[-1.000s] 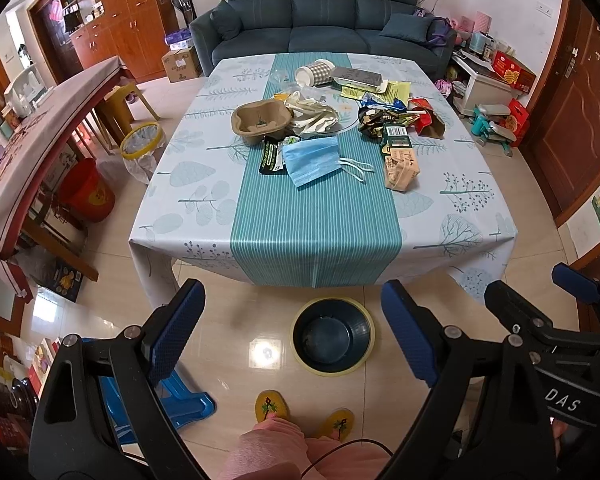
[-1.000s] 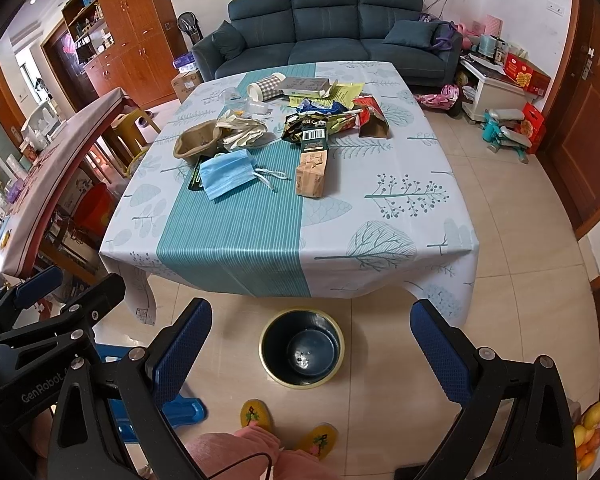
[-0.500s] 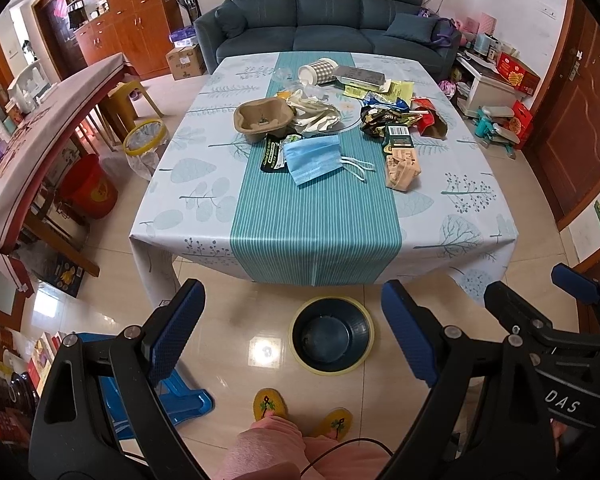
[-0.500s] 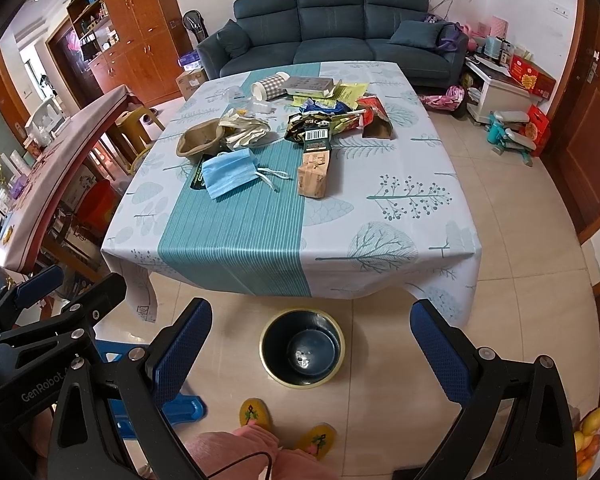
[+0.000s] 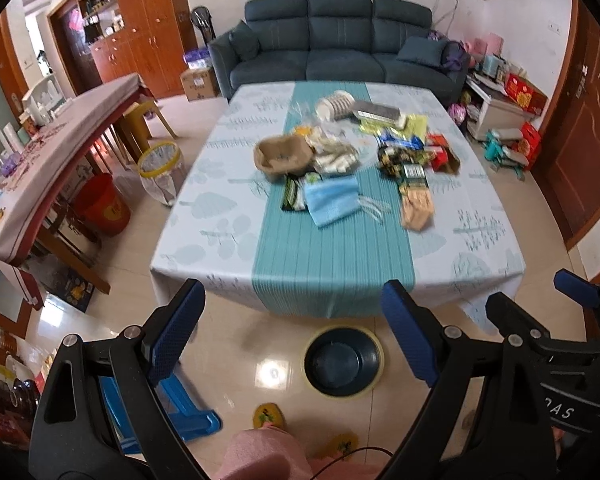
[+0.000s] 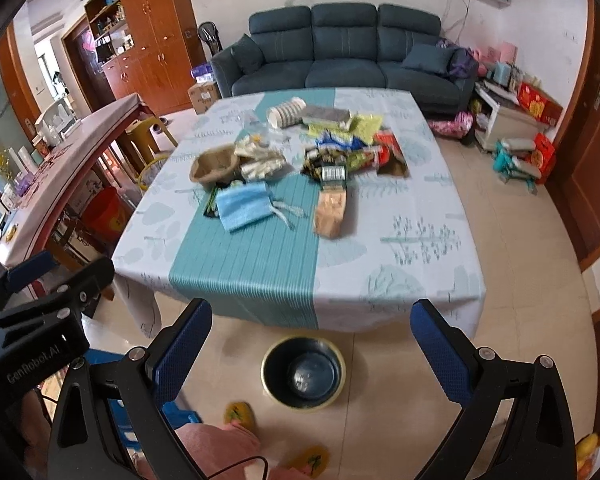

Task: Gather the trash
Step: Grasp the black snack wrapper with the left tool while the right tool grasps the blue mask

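Living-room floor tiles surround a table (image 5: 480,240) with a teal-striped cloth. Trash lies on the far half of the table: a blue face mask (image 5: 332,200), a brown paper tray (image 5: 282,156), a tan packet (image 5: 416,210) and mixed wrappers (image 5: 408,152). A dark bin (image 5: 342,362) stands on the floor just before the table. Left gripper (image 5: 296,334) and right gripper (image 6: 310,344): both spread wide, empty, held well short of the trash.
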### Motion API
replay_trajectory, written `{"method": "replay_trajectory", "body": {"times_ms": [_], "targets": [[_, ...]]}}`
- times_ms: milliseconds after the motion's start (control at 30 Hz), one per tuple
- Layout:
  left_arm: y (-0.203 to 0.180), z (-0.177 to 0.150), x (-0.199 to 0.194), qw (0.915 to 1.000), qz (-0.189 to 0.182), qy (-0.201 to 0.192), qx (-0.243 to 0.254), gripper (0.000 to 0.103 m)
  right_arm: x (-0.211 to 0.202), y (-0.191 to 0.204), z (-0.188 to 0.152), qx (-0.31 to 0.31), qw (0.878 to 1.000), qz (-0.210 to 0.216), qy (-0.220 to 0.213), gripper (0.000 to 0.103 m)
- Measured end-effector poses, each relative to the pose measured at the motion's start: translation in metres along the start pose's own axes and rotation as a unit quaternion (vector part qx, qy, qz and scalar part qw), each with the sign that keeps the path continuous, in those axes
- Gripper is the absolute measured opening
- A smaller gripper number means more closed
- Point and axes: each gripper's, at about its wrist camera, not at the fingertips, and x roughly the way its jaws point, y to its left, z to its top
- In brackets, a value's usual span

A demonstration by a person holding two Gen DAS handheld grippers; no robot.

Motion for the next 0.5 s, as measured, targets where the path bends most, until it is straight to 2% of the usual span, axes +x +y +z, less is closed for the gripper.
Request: {"method": "replay_trajectory", "body": {"times_ms": [167,300,400,500], "targets": [[0.024,0.032,0.003,0.9995,-0.006,-0.03,0.003,0.088,0.012,0.017,0.028,-0.008,1.0,-0.011,-0.016,0.101],[0.051,0.062,0.023,0.999,-0.04,-0.018,0.009,0.083,0.034,0.035,0.055,-0.002,1.0,-0.012,-0.007,0.101],[0.074,0.093,0.052,0.9965,-0.082,-0.007,0.017,0.083,0.058,0.047,0.079,0.034,0.999,0.002,0.007,0.1],[0.097,0.124,0.079,0.9936,-0.108,-0.006,0.03,0.079,0.091,0.055,0.101,0.077,0.996,0.022,0.045,0.083]]}}
